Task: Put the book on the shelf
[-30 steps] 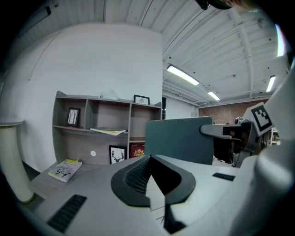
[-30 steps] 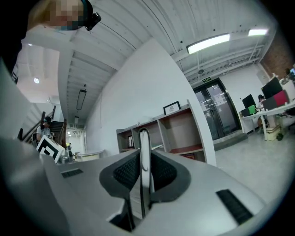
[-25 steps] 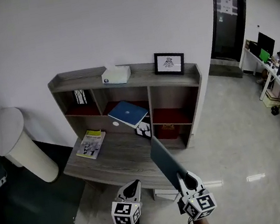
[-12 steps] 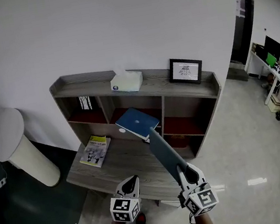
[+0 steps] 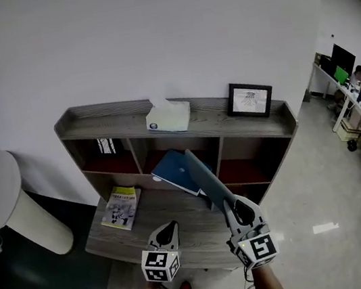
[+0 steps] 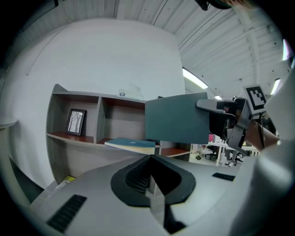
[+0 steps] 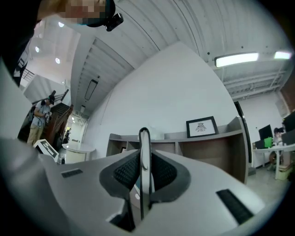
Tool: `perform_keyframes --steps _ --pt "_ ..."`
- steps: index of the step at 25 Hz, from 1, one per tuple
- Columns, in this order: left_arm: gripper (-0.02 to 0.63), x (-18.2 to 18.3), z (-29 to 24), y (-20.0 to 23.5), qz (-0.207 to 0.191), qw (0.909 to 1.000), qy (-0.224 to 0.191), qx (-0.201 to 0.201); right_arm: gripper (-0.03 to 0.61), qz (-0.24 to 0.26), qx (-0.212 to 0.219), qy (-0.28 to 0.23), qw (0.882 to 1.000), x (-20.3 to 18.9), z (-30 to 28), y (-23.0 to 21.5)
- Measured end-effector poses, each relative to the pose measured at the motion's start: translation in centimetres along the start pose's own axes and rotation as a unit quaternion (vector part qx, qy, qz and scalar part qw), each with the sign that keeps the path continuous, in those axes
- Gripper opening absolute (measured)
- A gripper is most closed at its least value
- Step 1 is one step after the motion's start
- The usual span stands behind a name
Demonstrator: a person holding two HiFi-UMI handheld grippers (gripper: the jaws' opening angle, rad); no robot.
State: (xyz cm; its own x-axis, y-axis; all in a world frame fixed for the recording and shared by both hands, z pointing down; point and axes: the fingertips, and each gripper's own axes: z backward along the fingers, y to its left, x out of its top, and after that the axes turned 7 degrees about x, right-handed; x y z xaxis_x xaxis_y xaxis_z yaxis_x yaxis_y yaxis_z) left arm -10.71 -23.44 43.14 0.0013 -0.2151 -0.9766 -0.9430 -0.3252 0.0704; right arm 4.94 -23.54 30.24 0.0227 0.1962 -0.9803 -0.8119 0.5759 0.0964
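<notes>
Grip status: right gripper (image 5: pixel 235 212) clamped on lower edge of dark teal book (image 5: pixel 203 179). Book upright, edge-on, tilted toward shelf unit (image 5: pixel 231 122), held in air above desk (image 5: pixel 172 217), facing middle compartment. Left gripper (image 5: pixel 166 233) closed, empty, just beside.

Risks:
- Thin-edge pinch only, so book may pivot or slip in jaws.
- Blue book (image 5: pixel 173 170) leaning across middle compartment likely blocks entry.
- Divider may catch leading corner.
</notes>
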Motion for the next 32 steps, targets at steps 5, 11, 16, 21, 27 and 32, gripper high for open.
perform_keyframes --steps 5,11,16,21,27,32 --pt "0.006 1.0 -1.7 2.5 0.003 0.9999 -0.009 -0.011 0.071 0.036 -0.016 0.005 0.999 -0.3 -3.7 -0.2" --pt "0.006 1.1 -3.3 5.5 0.003 0.9997 -0.008 -0.024 0.071 0.096 -0.032 0.041 0.994 -1.7 -7.1 0.1" --pt "0.006 0.9 -4.6 7.2 0.005 0.9994 -0.005 -0.034 0.071 0.201 -0.036 0.082 0.975 -2.5 -9.7 1.4" --pt "0.006 0.9 -5.7 8.7 0.007 0.9991 -0.005 -0.041 0.071 0.275 -0.047 0.121 0.953 -3.8 -11.9 2.6" --pt "0.006 0.3 -6.7 10.0 0.02 0.9987 0.002 -0.047 0.071 0.339 -0.037 0.156 0.927 -6.4 -14.0 3.9" --pt "0.006 0.0 -7.3 10.6 0.028 0.9984 0.005 -0.049 0.072 0.407 -0.002 0.194 0.893 -9.8 -15.1 5.8"
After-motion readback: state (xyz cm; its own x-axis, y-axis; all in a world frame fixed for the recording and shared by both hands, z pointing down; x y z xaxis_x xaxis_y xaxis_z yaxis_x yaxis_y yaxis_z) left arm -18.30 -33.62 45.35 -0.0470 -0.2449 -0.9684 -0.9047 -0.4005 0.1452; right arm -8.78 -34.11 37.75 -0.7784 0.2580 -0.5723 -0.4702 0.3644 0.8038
